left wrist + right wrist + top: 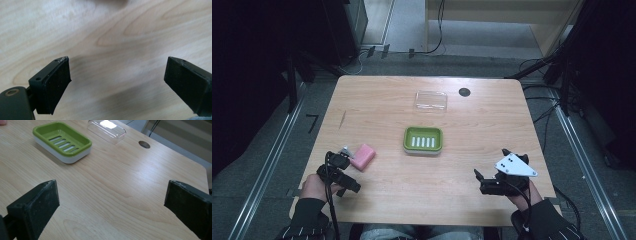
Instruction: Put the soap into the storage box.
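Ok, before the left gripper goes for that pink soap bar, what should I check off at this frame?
1. Left gripper jaws open, nothing between them: ok, the left gripper view has bare wood between the pads.
2. Pink soap bar free on the table, right beside the left gripper: ok.
3. Green soap dish empty and upright, ready to receive: ok.
4. Clear lid lying apart behind the dish, out of the way: ok.
5. Right gripper open, empty, at the near right of the table: ok.
6. Whether the left jaws already touch the soap: cannot tell.
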`<state>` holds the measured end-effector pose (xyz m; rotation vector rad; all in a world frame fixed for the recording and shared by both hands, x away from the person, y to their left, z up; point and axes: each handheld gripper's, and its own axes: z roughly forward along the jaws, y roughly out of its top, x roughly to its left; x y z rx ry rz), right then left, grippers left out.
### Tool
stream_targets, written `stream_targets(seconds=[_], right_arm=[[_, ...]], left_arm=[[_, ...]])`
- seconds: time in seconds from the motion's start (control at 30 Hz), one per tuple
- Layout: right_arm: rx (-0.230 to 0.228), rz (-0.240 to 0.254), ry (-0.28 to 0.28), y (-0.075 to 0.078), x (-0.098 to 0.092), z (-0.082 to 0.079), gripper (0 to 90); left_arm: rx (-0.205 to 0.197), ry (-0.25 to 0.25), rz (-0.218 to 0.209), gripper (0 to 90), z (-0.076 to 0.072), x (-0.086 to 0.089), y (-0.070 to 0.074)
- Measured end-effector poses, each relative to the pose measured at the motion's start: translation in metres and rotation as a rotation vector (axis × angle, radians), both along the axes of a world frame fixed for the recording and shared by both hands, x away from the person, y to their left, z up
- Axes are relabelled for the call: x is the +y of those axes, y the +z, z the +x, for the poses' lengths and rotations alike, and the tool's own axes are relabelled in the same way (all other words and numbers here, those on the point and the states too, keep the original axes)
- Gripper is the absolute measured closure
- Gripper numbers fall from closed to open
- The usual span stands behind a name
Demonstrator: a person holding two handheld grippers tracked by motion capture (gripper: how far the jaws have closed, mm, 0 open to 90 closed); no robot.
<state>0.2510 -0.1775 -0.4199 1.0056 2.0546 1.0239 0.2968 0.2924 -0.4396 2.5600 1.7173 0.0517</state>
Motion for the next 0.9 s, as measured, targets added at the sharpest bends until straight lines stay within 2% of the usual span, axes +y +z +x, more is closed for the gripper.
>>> stream_targets(seconds=[0.1, 0.27, 0.6, 0.9], right_arm=[[-0.005, 0.008, -0.006, 0.0, -0.002, -0.001, 0.0], [0.001, 0.003, -0.012, 0.0, -0.003, -0.002, 0.0], [0.002, -0.004, -0.013, 0.0, -0.004, -0.003, 0.0], [0.004, -0.004, -0.009, -0.001, -0.003, -0.002, 0.0]], left_arm=[[-0.006, -0.007, -0.01, 7.2, 0.007, -0.005, 0.002], [-0.011, -0.026, -0.001, 7.4, 0.015, -0.013, 0.003], [-0.013, -0.033, 0.003, 7.6, 0.022, -0.013, 0.003], [-0.026, -0.041, -0.014, 7.7, 0.04, -0.017, 0.003]])
